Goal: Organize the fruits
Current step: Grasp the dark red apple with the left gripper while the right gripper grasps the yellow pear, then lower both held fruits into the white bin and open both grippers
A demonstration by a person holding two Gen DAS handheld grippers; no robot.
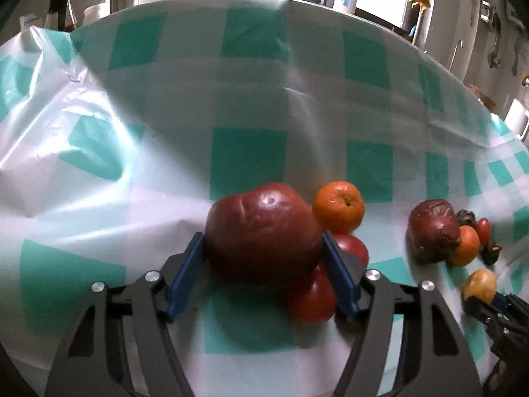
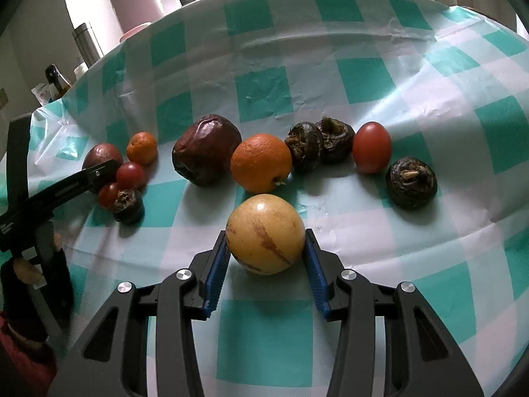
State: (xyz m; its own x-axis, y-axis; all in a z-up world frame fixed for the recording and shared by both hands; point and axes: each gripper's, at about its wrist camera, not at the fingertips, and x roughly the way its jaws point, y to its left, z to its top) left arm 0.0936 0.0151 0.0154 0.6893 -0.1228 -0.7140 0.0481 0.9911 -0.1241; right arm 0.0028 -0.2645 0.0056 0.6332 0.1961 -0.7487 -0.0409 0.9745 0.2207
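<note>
The far half of the cloth (image 2: 363,79) is bare, so a gripper could pass there. A row of fruit blocks the middle: wrinkled fruit (image 2: 206,149), orange (image 2: 261,162), dark bulbs (image 2: 319,145), tomato (image 2: 372,147). Small tomatoes (image 1: 330,274) crowd the left gripper (image 1: 263,264).
</note>
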